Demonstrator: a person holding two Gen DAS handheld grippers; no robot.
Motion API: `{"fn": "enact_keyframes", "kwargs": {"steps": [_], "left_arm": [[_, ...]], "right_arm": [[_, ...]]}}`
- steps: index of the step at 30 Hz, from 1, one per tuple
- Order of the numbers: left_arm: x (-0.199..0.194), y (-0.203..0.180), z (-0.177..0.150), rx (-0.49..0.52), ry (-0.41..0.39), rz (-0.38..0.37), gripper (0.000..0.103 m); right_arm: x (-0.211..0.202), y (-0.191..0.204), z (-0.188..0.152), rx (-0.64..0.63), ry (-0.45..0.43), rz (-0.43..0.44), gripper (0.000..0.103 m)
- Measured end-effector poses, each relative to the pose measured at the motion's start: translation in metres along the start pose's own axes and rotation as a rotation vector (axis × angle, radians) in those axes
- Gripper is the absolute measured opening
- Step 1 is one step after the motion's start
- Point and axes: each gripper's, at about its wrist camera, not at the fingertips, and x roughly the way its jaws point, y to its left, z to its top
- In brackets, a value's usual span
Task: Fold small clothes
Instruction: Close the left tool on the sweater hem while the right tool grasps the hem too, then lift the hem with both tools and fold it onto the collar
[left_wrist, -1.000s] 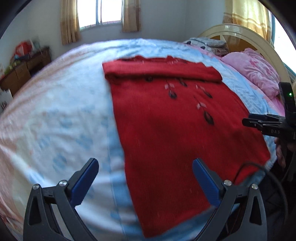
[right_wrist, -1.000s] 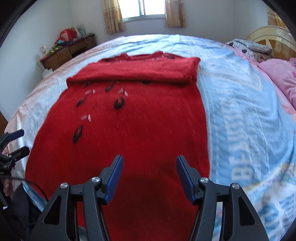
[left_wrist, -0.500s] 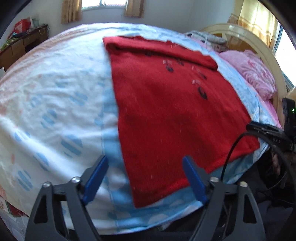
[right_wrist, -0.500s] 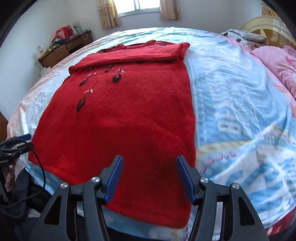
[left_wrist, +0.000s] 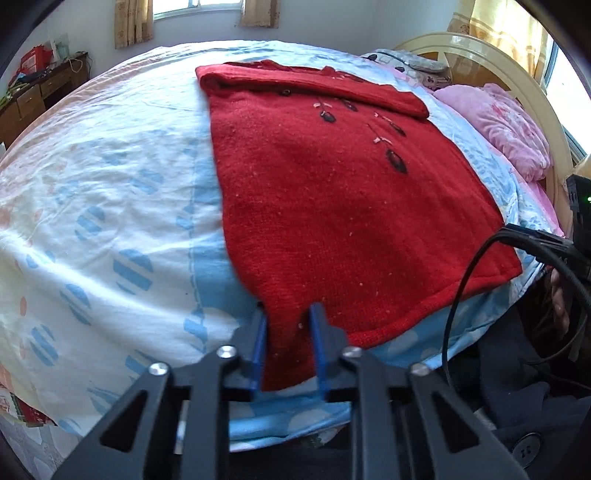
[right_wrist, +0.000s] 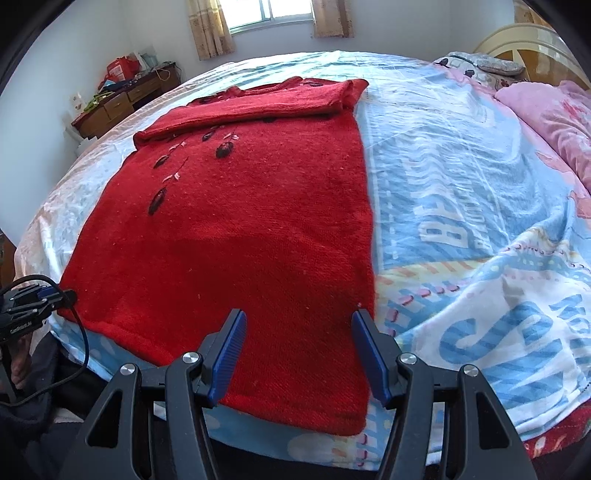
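Note:
A red knitted sweater (left_wrist: 332, 206) with dark flower stitching lies flat on the bed, its sleeves folded across the top. My left gripper (left_wrist: 286, 317) sits at the sweater's near left corner. Its jaws are closing, and a pinched strip of the red hem fills the gap between the blue pads (left_wrist: 258, 347). It shows small at the left edge of the right wrist view, left gripper (right_wrist: 37, 295). My right gripper (right_wrist: 299, 325) hangs open over the near right corner of the sweater (right_wrist: 240, 221), the fabric under its fingers, not gripped.
The bedspread (left_wrist: 103, 221) is white and blue, with printed letters on its right side (right_wrist: 461, 221). A pink pillow (left_wrist: 509, 129) and cream headboard (left_wrist: 480, 48) are far right. A wooden desk (right_wrist: 122, 103) stands by the wall. A black cable (left_wrist: 458, 295) loops near the bed's edge.
The left jaws went from wide open to nearly together around the sweater's near left corner. Both grippers drew back toward the hem at the bed's near edge. The right jaws kept their gap.

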Motion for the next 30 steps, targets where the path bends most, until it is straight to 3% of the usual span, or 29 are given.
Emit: {"fn": "enact_keyframes", "kwargs": {"steps": [8, 17, 23, 25, 30], "left_arm": [[-0.004, -0.014, 0.0, 0.079, -0.039, 0.01, 0.012], [-0.002, -0.013, 0.002, 0.071, -0.041, -0.001, 0.011], [-0.006, -0.015, 0.002, 0.079, -0.06, -0.01, 0.009], [-0.013, -0.015, 0.003, 0.086, -0.092, -0.017, 0.009], [-0.041, -0.015, 0.016, 0.091, -0.204, -0.049, 0.009]], "right_arm": [[-0.02, -0.026, -0.013, 0.069, 0.017, -0.041, 0.06], [-0.012, -0.04, -0.026, 0.165, 0.076, 0.074, 0.06], [-0.003, -0.029, -0.031, 0.13, 0.118, 0.103, 0.021], [-0.009, -0.032, -0.028, 0.143, 0.077, 0.111, 0.006], [-0.045, -0.035, -0.016, 0.17, -0.1, 0.183, 0.005]]}}
